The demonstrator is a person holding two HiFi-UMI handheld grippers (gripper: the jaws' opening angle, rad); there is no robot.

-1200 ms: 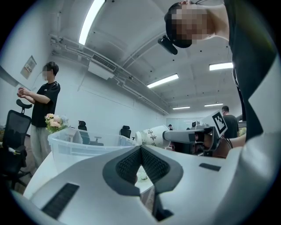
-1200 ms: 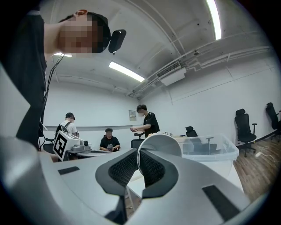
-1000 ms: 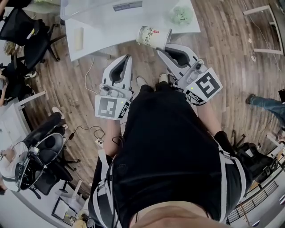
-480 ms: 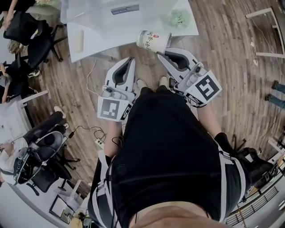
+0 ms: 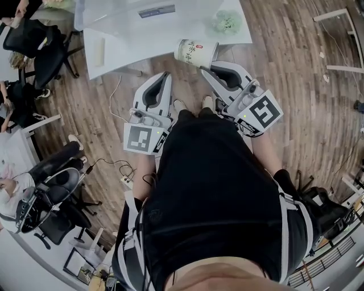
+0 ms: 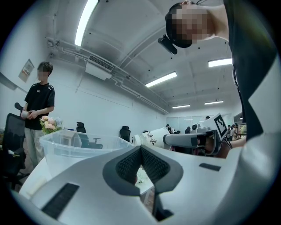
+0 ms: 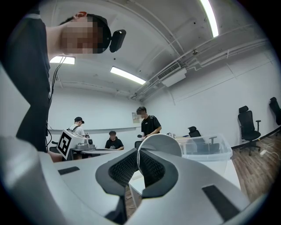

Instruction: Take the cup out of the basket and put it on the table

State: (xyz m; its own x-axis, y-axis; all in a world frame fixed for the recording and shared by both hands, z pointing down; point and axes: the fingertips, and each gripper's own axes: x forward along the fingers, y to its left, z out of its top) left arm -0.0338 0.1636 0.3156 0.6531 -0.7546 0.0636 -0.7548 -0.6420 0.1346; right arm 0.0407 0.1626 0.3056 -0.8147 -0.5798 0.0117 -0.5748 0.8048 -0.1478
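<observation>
A white paper cup (image 5: 195, 50) with dark print is held sideways in the air at the near edge of the white table (image 5: 122, 48). My right gripper (image 5: 206, 64) is shut on its rim. In the right gripper view the cup's round rim (image 7: 160, 141) stands up between the pads. The basket is a clear plastic bin (image 5: 145, 14) on the table, beyond the cup. My left gripper (image 5: 166, 75) hangs over the wooden floor, left of the cup, shut with nothing in it. From the left gripper view the cup (image 6: 151, 138) and the right gripper (image 6: 193, 140) show to the right of the bin (image 6: 79, 147).
A pale green bunch (image 5: 226, 23) lies on the table's right end. Black office chairs (image 5: 40, 48) stand at the left, cables and a power strip (image 5: 126, 182) lie on the floor. People stand and sit around the room (image 7: 148, 125).
The grippers and the cup have barely shifted. A person's leg at the right edge of the head view has moved out of sight.
</observation>
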